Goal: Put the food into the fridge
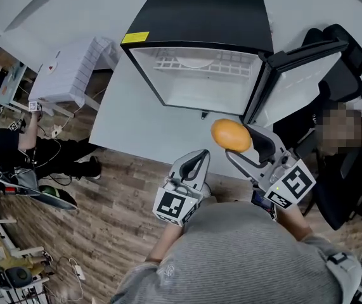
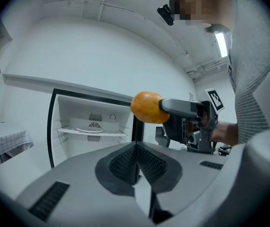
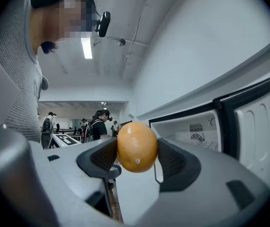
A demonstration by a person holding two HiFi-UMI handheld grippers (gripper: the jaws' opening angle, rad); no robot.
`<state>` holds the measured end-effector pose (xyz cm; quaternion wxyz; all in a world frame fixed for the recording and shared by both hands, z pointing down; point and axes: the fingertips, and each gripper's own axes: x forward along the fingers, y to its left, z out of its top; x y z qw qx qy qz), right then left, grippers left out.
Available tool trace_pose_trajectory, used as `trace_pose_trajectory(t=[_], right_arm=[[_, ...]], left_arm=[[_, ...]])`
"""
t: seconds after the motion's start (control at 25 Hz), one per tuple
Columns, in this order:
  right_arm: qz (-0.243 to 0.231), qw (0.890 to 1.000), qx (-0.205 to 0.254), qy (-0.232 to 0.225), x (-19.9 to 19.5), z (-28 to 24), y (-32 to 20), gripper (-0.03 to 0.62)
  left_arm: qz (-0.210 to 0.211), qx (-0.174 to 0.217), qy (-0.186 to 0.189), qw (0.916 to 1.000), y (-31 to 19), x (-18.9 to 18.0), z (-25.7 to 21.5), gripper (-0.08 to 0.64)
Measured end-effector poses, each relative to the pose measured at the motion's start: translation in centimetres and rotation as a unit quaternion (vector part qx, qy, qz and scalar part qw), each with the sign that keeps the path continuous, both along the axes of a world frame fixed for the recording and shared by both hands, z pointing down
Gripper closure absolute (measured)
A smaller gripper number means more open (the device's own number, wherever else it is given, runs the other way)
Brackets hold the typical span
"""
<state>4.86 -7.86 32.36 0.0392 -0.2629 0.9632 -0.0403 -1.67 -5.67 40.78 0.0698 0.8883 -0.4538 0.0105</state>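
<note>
The right gripper (image 3: 135,161) pinched a round orange fruit (image 1: 231,135), possibly an orange, between its jaws just before the open fridge (image 1: 193,18), while the left gripper (image 2: 135,162) hovered beside it, jaws pressed together on nothing.

**Fridge, table and grippers: positions in the head view**

The fridge (image 1: 200,43) stands at upper centre on a table (image 1: 130,119), with its opening toward the viewer and its door (image 1: 301,75) open to the right. A shelf (image 1: 196,62) lies inside. Below the opening, the fruit (image 1: 231,135) sits between the jaws of the right gripper (image 1: 239,144). The left gripper (image 1: 200,157) lies left of it, apart. A small table (image 1: 73,75) stands at upper left, and a chair (image 1: 345,62) at upper right, behind the door.
</note>
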Motion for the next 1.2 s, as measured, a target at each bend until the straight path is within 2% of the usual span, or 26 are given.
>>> trace_pose_trajectory(t=[0.32, 0.48, 1.2], right_arm=[[0.037, 0.999, -0.005, -0.001, -3.9, 1.1, -2.3, 0.316], [0.040, 0.999, -0.007, 0.004, -5.1, 1.4, -3.1, 0.316], [0.048, 0.999, 0.000, 0.020, -6.2, 1.7, -5.7, 0.316]], left_arm=[[0.039, -0.005, 0.002, 0.9992, -2.8, -3.9, 1.2, 0.552], [0.045, -0.003, 0.007, 0.9990, -3.8, -4.9, 1.3, 0.552], [0.053, 0.002, 0.010, 0.9986, -5.5, -5.4, 1.3, 0.552]])
